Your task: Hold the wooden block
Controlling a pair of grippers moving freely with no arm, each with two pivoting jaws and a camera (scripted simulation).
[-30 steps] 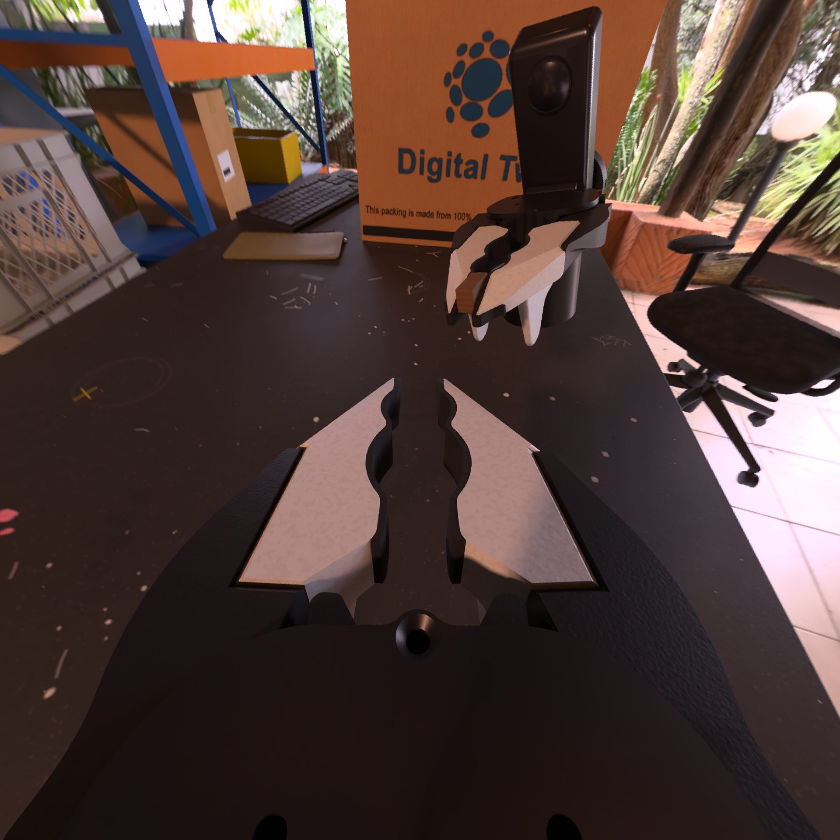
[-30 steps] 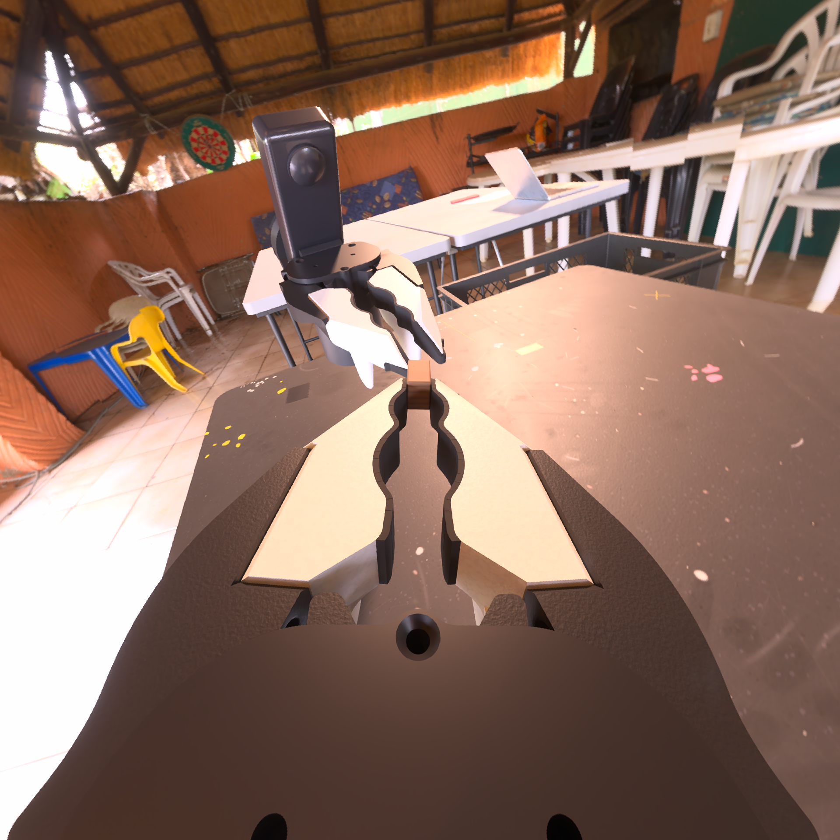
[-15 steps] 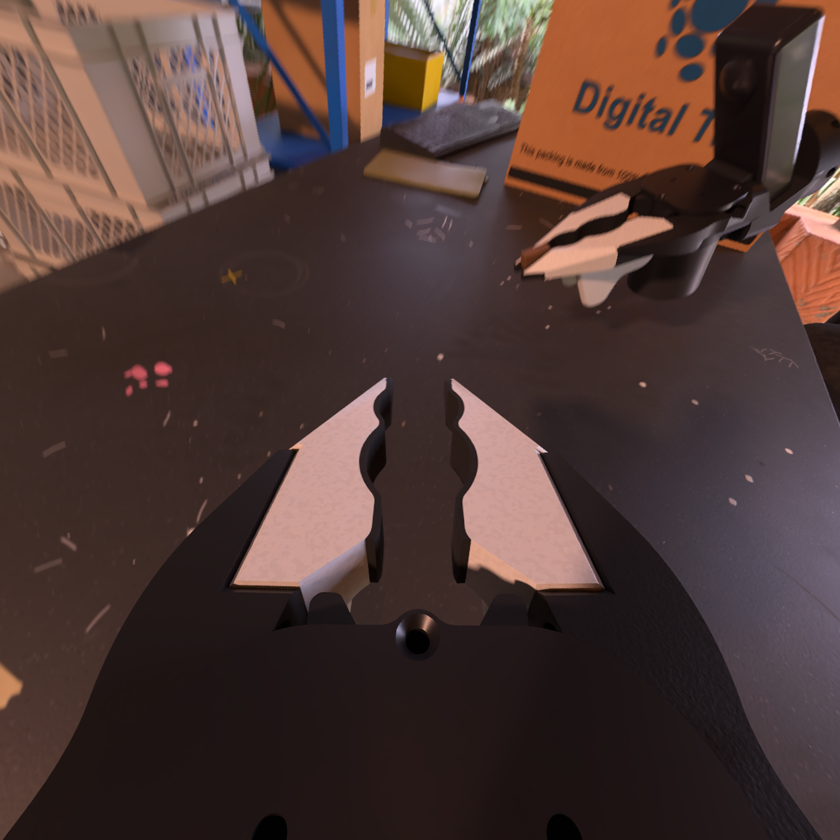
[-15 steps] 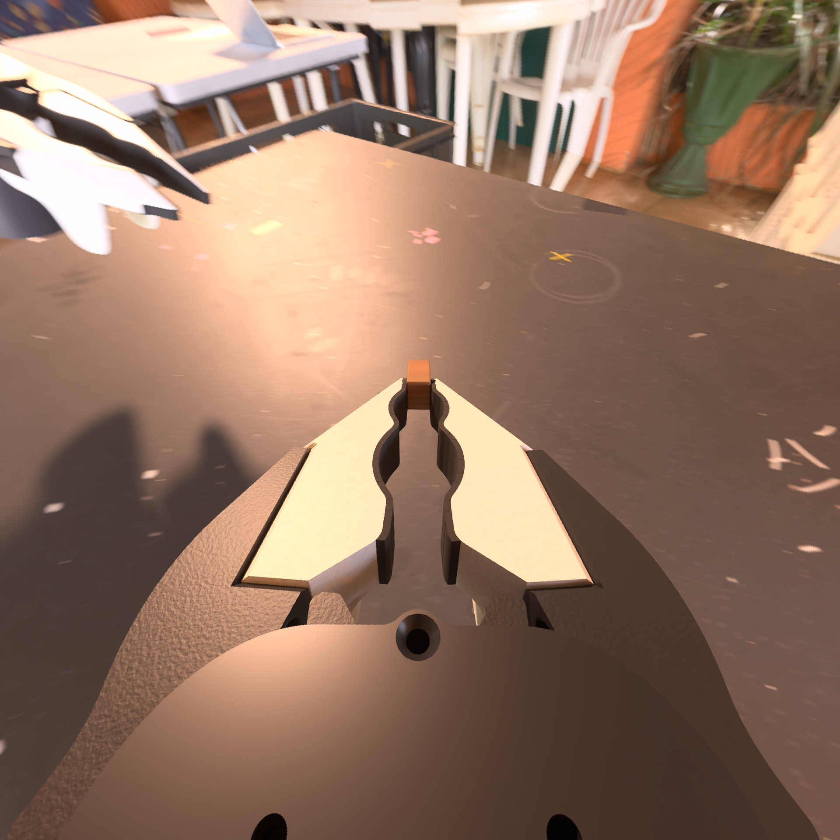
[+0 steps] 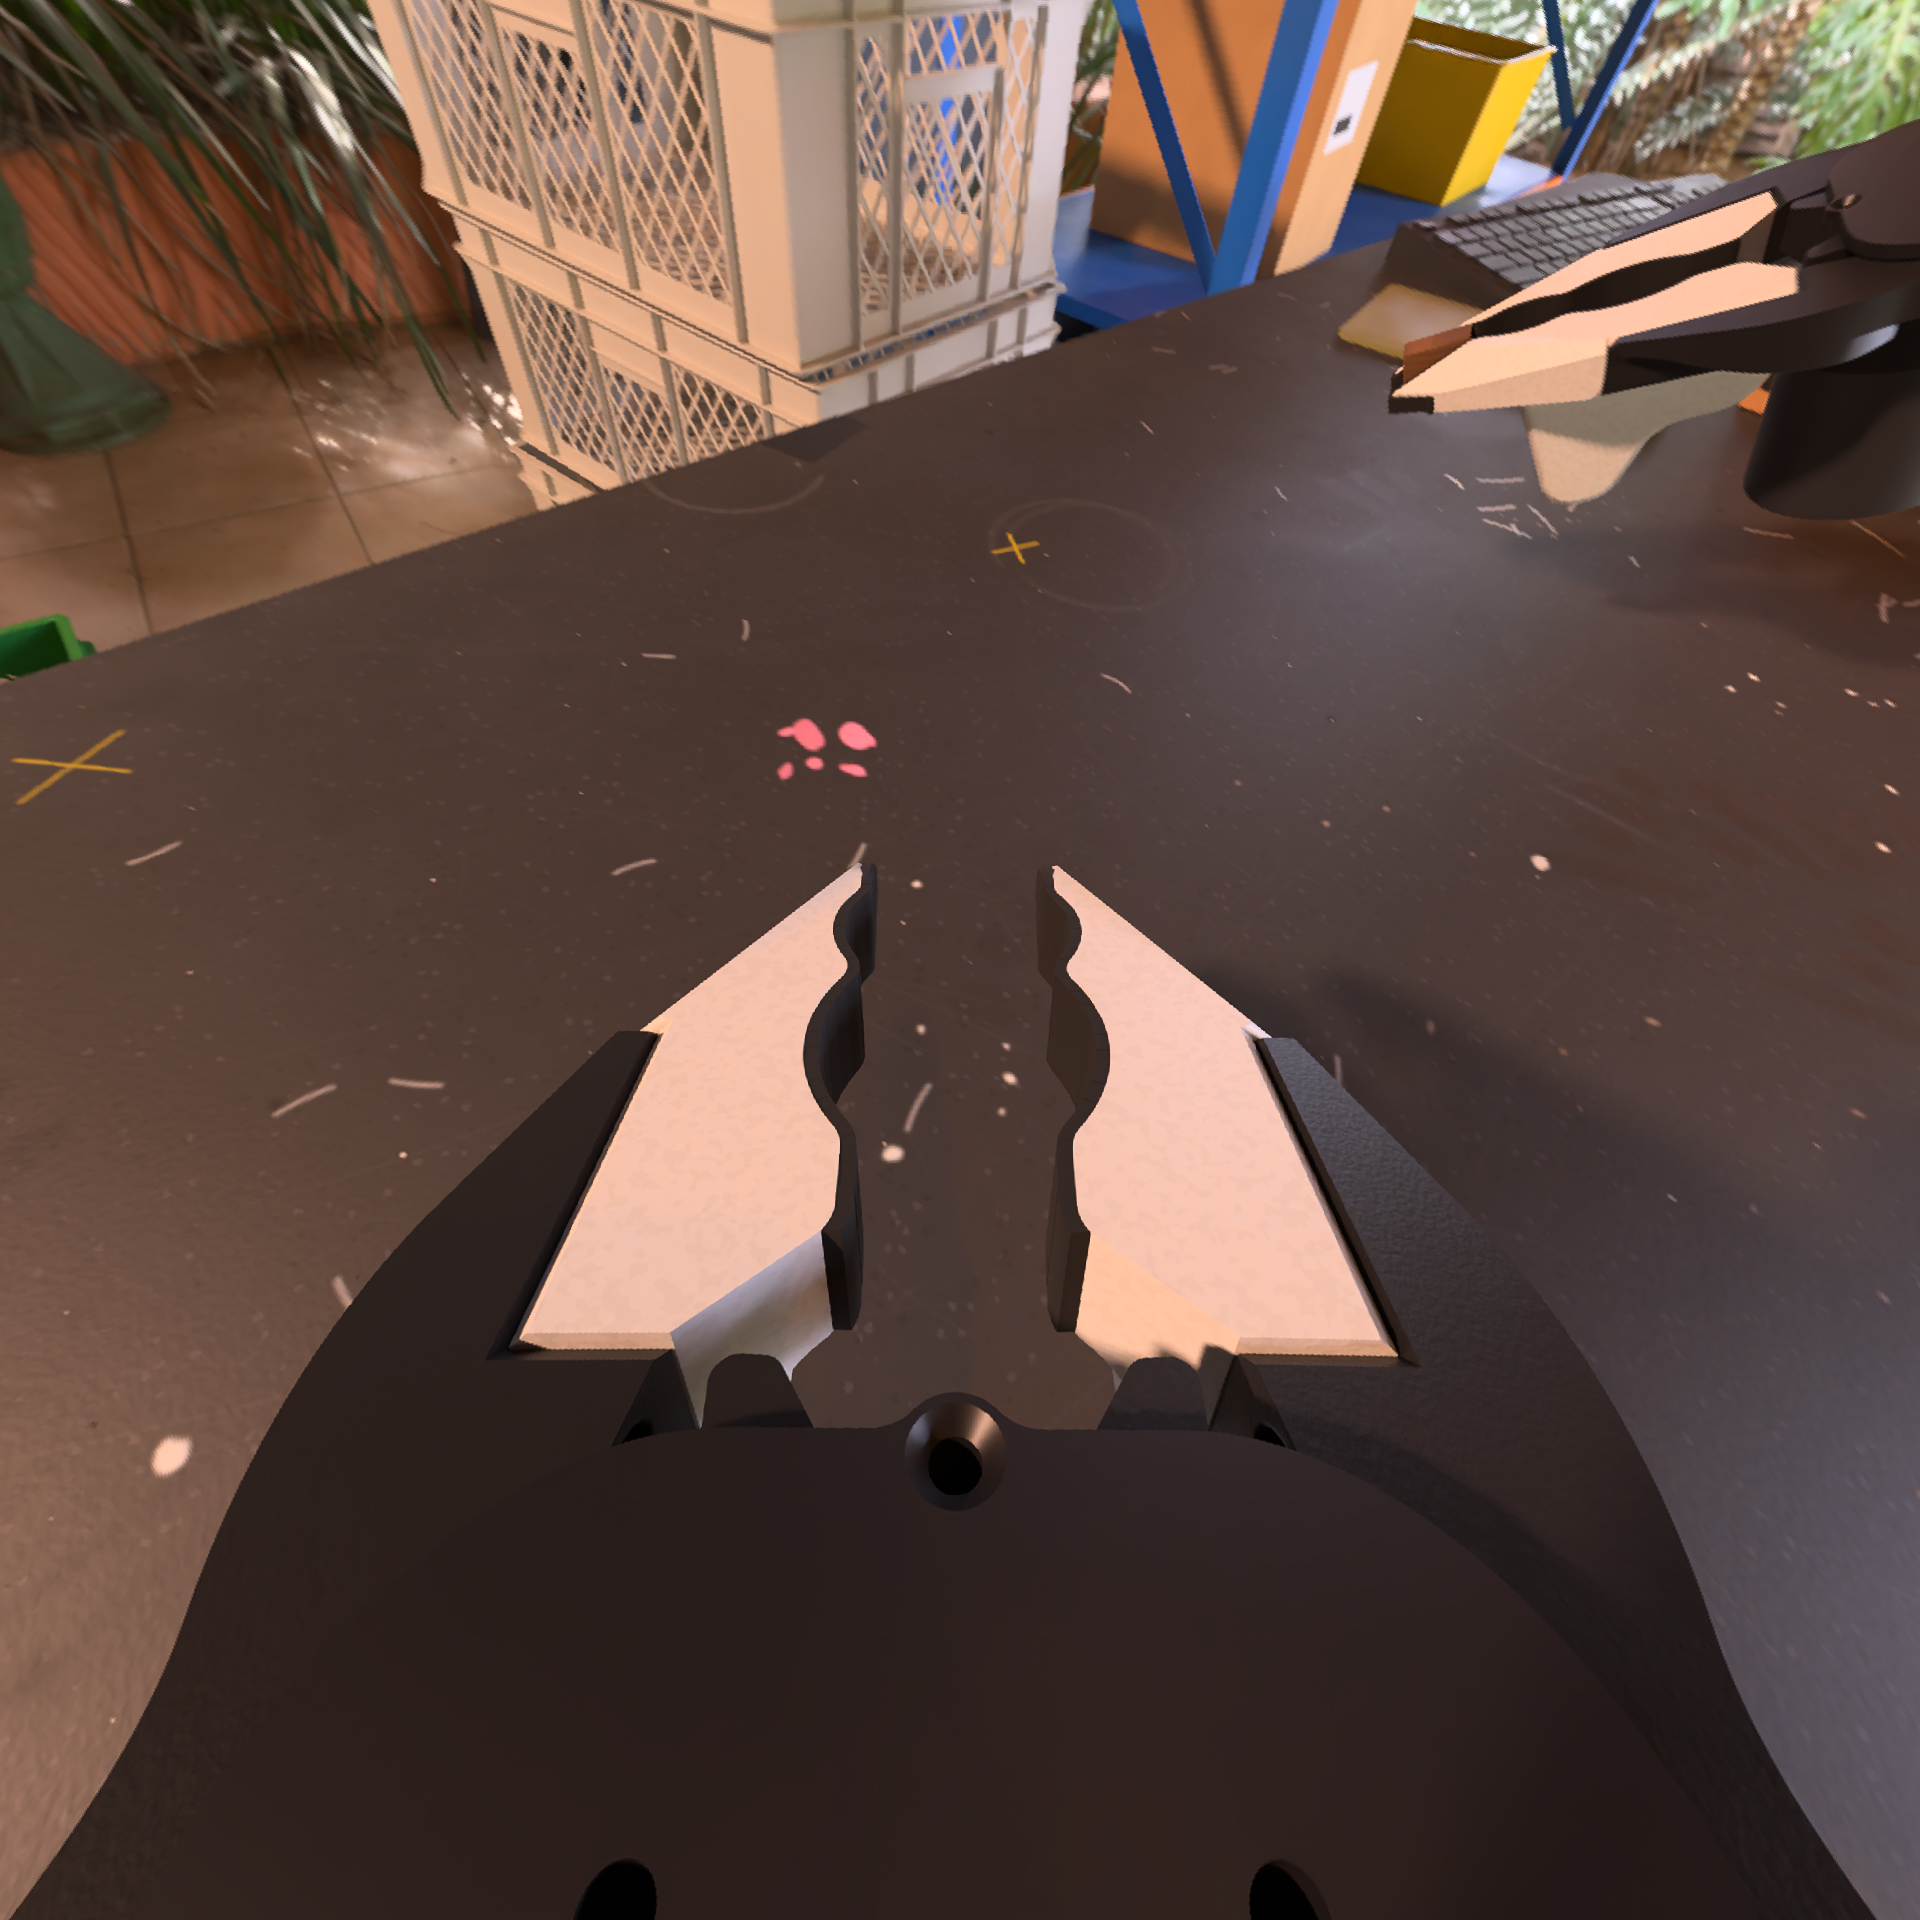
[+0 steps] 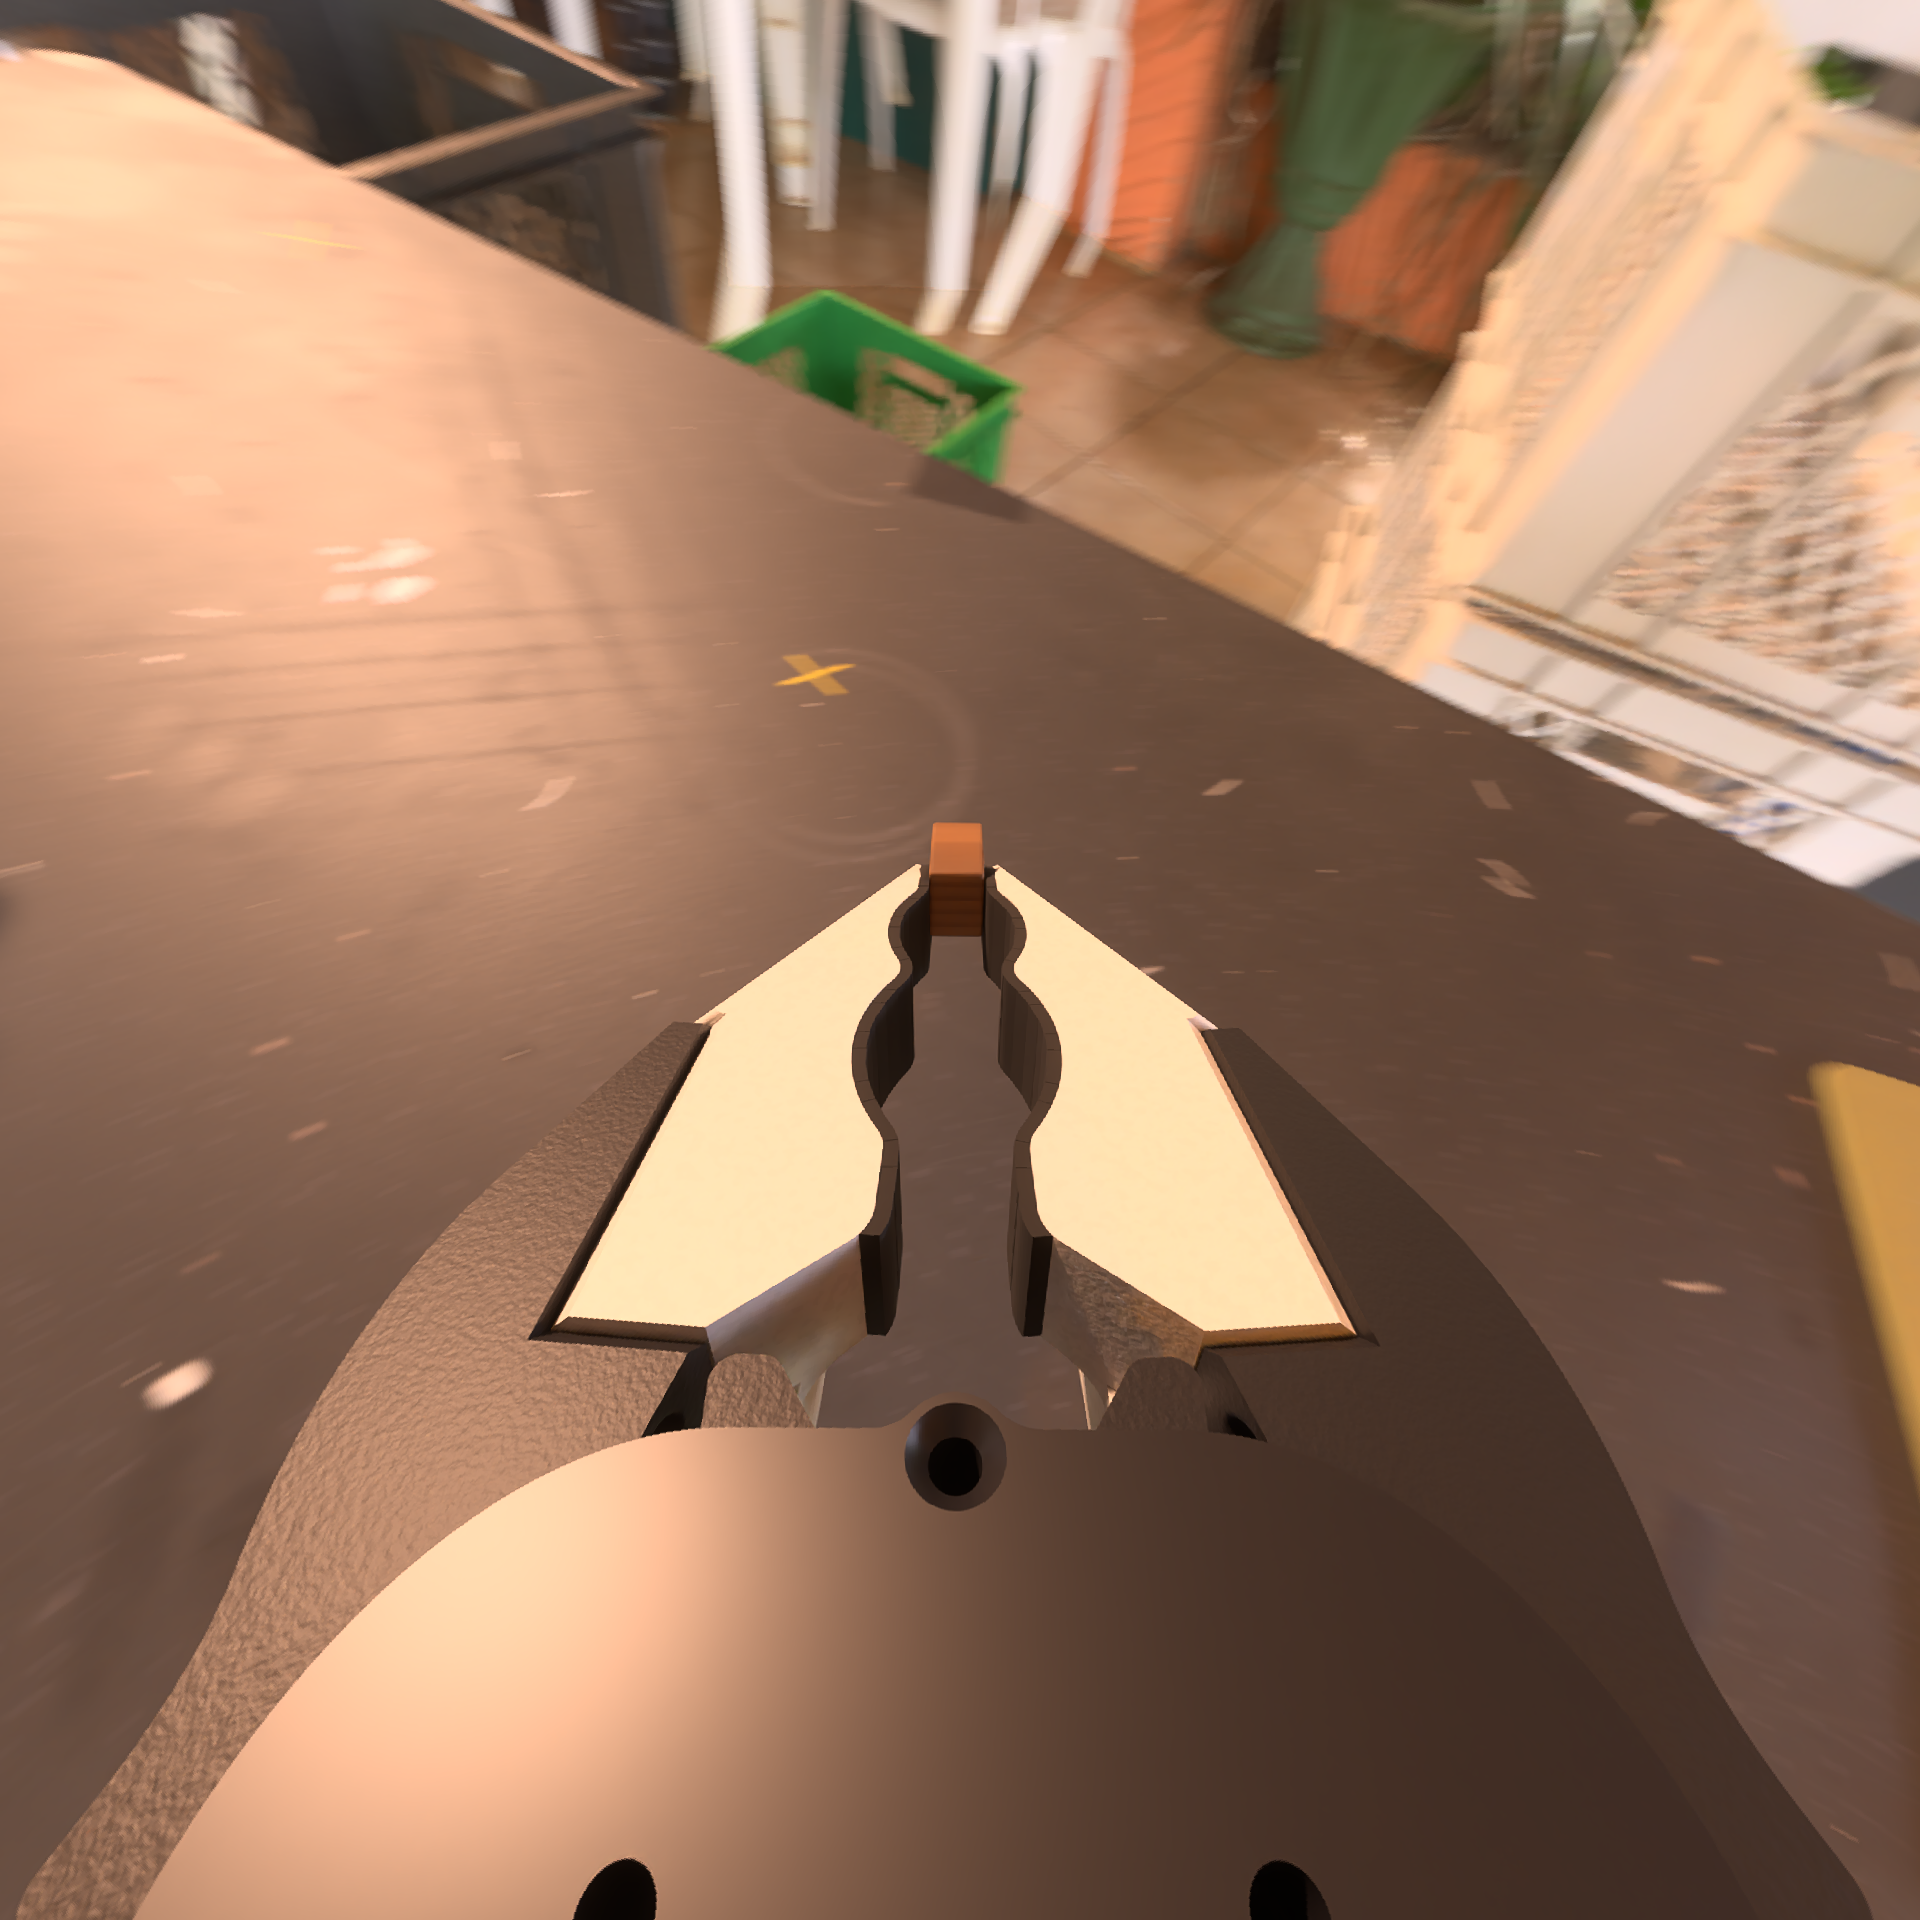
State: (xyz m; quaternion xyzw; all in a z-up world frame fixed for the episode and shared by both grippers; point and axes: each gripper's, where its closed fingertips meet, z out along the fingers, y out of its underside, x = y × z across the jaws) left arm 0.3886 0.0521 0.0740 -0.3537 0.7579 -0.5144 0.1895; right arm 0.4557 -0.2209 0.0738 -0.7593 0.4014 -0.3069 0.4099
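Your left gripper hovers over the dark, paint-flecked table, its two pale fingers parted with only bare tabletop showing in the gap. Going left to right in the left wrist view: a yellow cross mark sits near the table's left edge, a cluster of pink paint spots lies just ahead of your fingertips, and a second yellow cross inside a faint circle lies farther off. Beyond the table's far edge stand stacked cream lattice crates, then a blue shelf frame and a yellow bin. At the upper right, your right gripper reaches in sideways above the table, in front of a black keyboard.

In the right wrist view, your right gripper has its jaws clamped on the small wooden block, which is pinched at the very tips of the fingers and held clear of the table. A yellow cross marks the surface ahead, and a green crate sits on the floor past the table's edge.
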